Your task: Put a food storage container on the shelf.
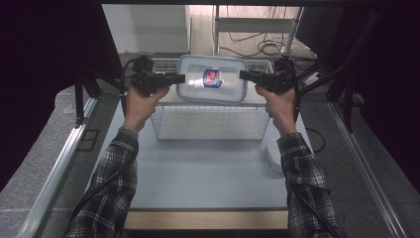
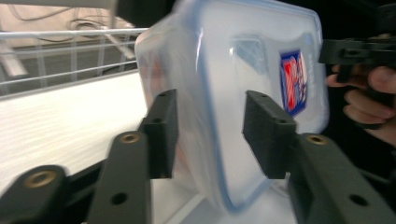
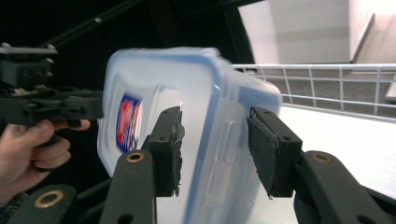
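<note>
In the high view, a clear plastic container (image 1: 212,79) with a blue-edged lid and a red-and-blue label sits in the upper middle of the frame, above a white wire basket (image 1: 210,124) that stands on the pale worktop (image 1: 198,173). The left tool (image 1: 174,78) meets the container's left edge and the right tool (image 1: 244,75) meets its right edge, each carried by a hand coming out of a plaid sleeve. A small white object (image 1: 273,154) lies on the worktop right of the basket, at the right middle of the frame.

In the left gripper view, the container (image 2: 224,93) covers the centre and upper right, its lid side and label turned to the right. The left tool (image 2: 210,135) straddles its near rim, jaws part closed with the rim between the pads; one pad lies against the container wall, while contact at the other is hard to judge. The basket rail (image 2: 70,51) runs across the upper left.

In the right gripper view, the container (image 3: 187,102) stands on edge at centre, label at the left. The right tool (image 3: 215,149) straddles the blue rim, jaws part closed, gripping it. The other hand (image 3: 32,154) shows at lower left.
</note>
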Tool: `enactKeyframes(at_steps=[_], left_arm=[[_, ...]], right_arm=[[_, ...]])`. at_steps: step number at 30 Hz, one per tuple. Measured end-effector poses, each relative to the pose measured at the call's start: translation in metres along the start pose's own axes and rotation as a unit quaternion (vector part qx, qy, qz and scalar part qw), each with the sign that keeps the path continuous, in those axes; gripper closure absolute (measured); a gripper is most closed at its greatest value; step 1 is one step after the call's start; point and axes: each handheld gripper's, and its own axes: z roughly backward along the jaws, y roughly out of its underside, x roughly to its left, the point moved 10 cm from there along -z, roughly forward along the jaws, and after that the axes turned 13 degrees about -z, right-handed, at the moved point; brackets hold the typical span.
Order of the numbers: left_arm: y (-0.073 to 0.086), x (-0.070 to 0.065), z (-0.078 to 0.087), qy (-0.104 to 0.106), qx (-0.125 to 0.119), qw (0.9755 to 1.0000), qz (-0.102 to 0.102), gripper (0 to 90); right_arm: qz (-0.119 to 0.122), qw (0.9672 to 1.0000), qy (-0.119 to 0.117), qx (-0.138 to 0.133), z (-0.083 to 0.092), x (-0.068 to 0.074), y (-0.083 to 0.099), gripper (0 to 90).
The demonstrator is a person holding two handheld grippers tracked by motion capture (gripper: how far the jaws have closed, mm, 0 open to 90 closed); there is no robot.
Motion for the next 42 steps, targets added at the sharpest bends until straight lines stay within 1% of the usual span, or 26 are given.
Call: enactKeyframes(at_steps=[1,3,4,6,8,11,12,13,14,15,16,18,19,21,22,24,25,27,29,31,32,34,38,39,41,42], left_arm=[[0.003,0.001,-0.002,-0.002,0.011,0.9999,-0.008,57.5],[0.003,0.001,-0.003,0.008,0.0,0.9999,0.007,56.9],[0.003,0.002,-0.004,0.011,-0.002,0.9999,0.01,56.9],[0.003,0.002,-0.004,0.013,-0.001,0.9999,0.012,56.9],[0.004,0.001,-0.004,0.01,0.003,0.9999,0.009,56.6],[0.007,0.002,-0.003,0.007,0.009,0.9999,0.008,57.6],[0.006,0.002,-0.002,0.006,-0.002,0.9999,0.012,58.6],[0.005,0.003,-0.002,0.007,-0.005,0.9998,0.016,58.8],[0.004,0.002,-0.002,0.01,-0.007,0.9998,0.018,58.3],[0.004,0.002,-0.002,0.011,-0.003,0.9998,0.017,57.2],[0.004,0.002,-0.002,0.01,-0.002,0.9998,0.015,57.1],[0.004,0.001,-0.002,0.011,-0.001,0.9998,0.015,57.1],[0.004,0.001,-0.001,0.011,-0.002,0.9998,0.015,57.0],[0.005,0.0,0.0,0.01,-0.004,0.9999,0.011,57.1],[0.004,0.0,0.002,0.005,-0.006,1.0,0.003,58.0],[0.004,-0.001,0.006,0.001,-0.015,0.9998,-0.008,61.9],[0.003,-0.002,0.01,0.001,-0.023,0.9997,-0.011,63.9],[0.005,-0.005,0.017,0.002,-0.035,0.9992,-0.022,70.4],[0.01,-0.01,0.023,0.005,-0.039,0.9987,-0.033,77.5],[0.018,-0.013,0.025,0.0,-0.031,0.9986,-0.043,81.4],[0.023,-0.015,0.024,-0.001,-0.025,0.9986,-0.046,82.5],[0.031,-0.018,0.021,0.001,-0.014,0.9985,-0.053,83.4],[0.038,-0.019,0.011,0.007,-0.006,0.9986,-0.052,83.5],[0.039,-0.019,0.009,0.007,-0.004,0.9986,-0.052,83.5],[0.04,-0.02,0.006,0.01,-0.002,0.9986,-0.052,83.5],[0.04,-0.021,0.005,0.009,-0.001,0.9985,-0.054,83.5]], right_arm=[[-0.002,1.0,0.005,0.0,-0.001,-0.002,0.001,54.4],[-0.016,0.9999,-0.003,-0.004,-0.002,-0.005,0.001,54.5],[-0.022,0.9997,-0.006,-0.007,-0.003,-0.007,0.001,54.4],[-0.031,0.9994,-0.009,-0.01,-0.004,-0.009,0.0,54.4],[-0.035,0.9994,-0.002,-0.01,-0.006,-0.01,-0.001,53.3],[-0.04,0.9988,0.026,-0.011,-0.01,-0.013,-0.002,49.2],[-0.037,0.9983,0.043,-0.013,-0.012,-0.016,-0.003,48.3],[-0.028,0.9976,0.061,-0.017,-0.012,-0.019,-0.004,50.0],[-0.02,0.9967,0.077,-0.018,-0.013,-0.022,-0.004,57.2],[-0.006,0.9949,0.1,-0.012,-0.014,-0.026,-0.002,55.6],[0.0,0.9947,0.102,-0.016,-0.015,-0.026,-0.002,58.1],[-0.006,0.9951,0.097,-0.019,-0.015,-0.027,-0.002,62.1],[-0.004,0.9948,0.099,-0.022,-0.015,-0.027,-0.003,64.0],[0.008,0.9938,0.107,-0.027,-0.012,-0.028,-0.004,67.6],[0.015,0.9941,0.103,-0.028,-0.01,-0.026,-0.004,71.8],[0.036,0.9928,0.109,-0.033,-0.002,-0.022,-0.002,79.2],[0.05,0.9923,0.108,-0.031,0.002,-0.019,0.0,83.1],[0.067,0.9924,0.1,-0.026,0.011,-0.015,0.007,88.6],[0.075,0.9934,0.085,-0.018,0.018,-0.01,0.016,89.5],[0.083,0.994,0.07,-0.012,0.023,-0.004,0.027,89.5],[0.087,0.994,0.065,-0.012,0.024,-0.002,0.032,89.6],[0.084,0.9953,0.047,-0.01,0.026,0.003,0.043,89.6],[0.085,0.9961,0.02,0.008,0.019,0.011,0.067,89.6],[0.091,0.9955,0.024,0.015,0.015,0.012,0.071,89.6],[0.105,0.9933,0.041,0.024,0.009,0.009,0.075,89.6],[0.107,0.993,0.043,0.027,0.006,0.008,0.076,89.6]])
